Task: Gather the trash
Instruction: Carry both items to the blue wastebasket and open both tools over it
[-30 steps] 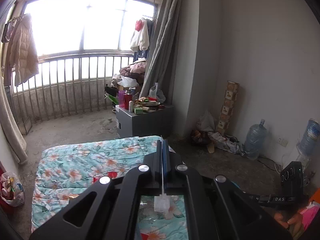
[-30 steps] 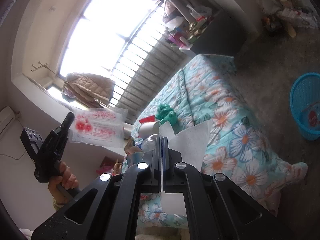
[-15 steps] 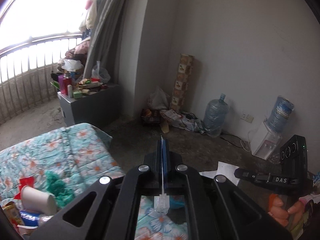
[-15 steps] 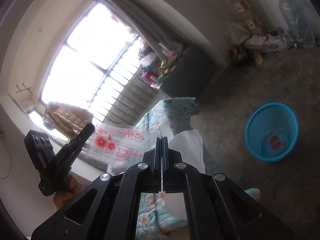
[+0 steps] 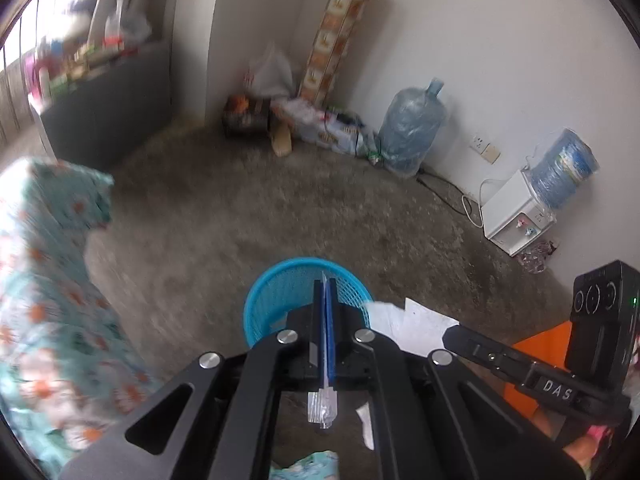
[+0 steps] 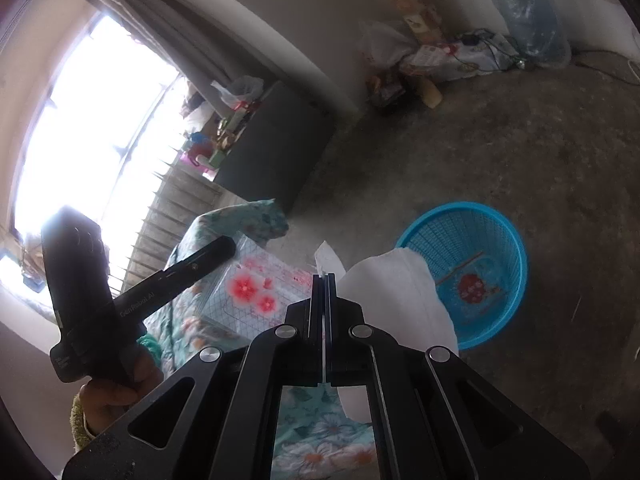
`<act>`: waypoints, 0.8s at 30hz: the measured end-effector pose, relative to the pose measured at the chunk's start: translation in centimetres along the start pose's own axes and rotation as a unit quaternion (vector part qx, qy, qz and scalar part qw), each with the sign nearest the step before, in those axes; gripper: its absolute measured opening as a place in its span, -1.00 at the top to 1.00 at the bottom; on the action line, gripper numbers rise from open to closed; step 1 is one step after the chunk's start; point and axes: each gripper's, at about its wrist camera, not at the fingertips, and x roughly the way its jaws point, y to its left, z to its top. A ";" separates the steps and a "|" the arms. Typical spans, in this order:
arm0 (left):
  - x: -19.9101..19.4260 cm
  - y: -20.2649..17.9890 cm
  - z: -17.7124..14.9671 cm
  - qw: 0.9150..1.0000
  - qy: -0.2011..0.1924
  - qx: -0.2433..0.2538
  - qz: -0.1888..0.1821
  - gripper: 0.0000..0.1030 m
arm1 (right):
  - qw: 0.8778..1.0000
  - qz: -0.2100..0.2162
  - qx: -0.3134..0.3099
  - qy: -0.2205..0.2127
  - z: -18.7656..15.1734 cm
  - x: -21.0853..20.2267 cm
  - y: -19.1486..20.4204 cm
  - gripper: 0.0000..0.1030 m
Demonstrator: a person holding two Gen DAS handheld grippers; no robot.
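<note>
Wrapper hangs flat from the closed left claw; paper droops from the closed right claw.

A bare grey floor is seen beyond the fingers, bounded by a white wall. Daylight is admitted through a bright window left of them.

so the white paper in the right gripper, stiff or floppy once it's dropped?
Likely floppy: the white paper curves and droops beside the right gripper. Probably light, so it may flutter and miss the blue basket. Hardly fragile.
</note>
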 end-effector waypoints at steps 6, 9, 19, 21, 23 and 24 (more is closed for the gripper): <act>7.0 0.3 0.7 0.999 0.046 -0.021 0.013 0.99 | 0.999 -0.027 0.038 -0.002 1.8 3.3 -4.1 1.00; 9.7 0.4 0.2 0.997 0.068 -0.020 0.016 0.94 | 0.997 -0.050 0.064 0.000 1.9 5.1 -6.2 0.87; 10.2 0.0 -0.6 0.997 0.070 0.000 0.039 0.37 | 0.987 -0.110 0.118 0.009 -1.7 5.0 -10.0 0.04; 8.7 -0.2 -0.4 0.998 0.051 0.001 0.042 0.37 | 0.988 -0.111 0.110 0.006 -1.8 4.2 -9.8 0.04; 6.4 -0.4 -0.3 0.999 0.024 -0.009 0.048 0.36 | 0.989 -0.119 0.093 0.001 -2.3 2.9 -8.6 0.00; 5.0 -0.5 -0.1 0.999 0.013 -0.019 0.047 0.31 | 0.989 -0.120 0.085 -0.003 -2.5 2.6 -8.3 -0.05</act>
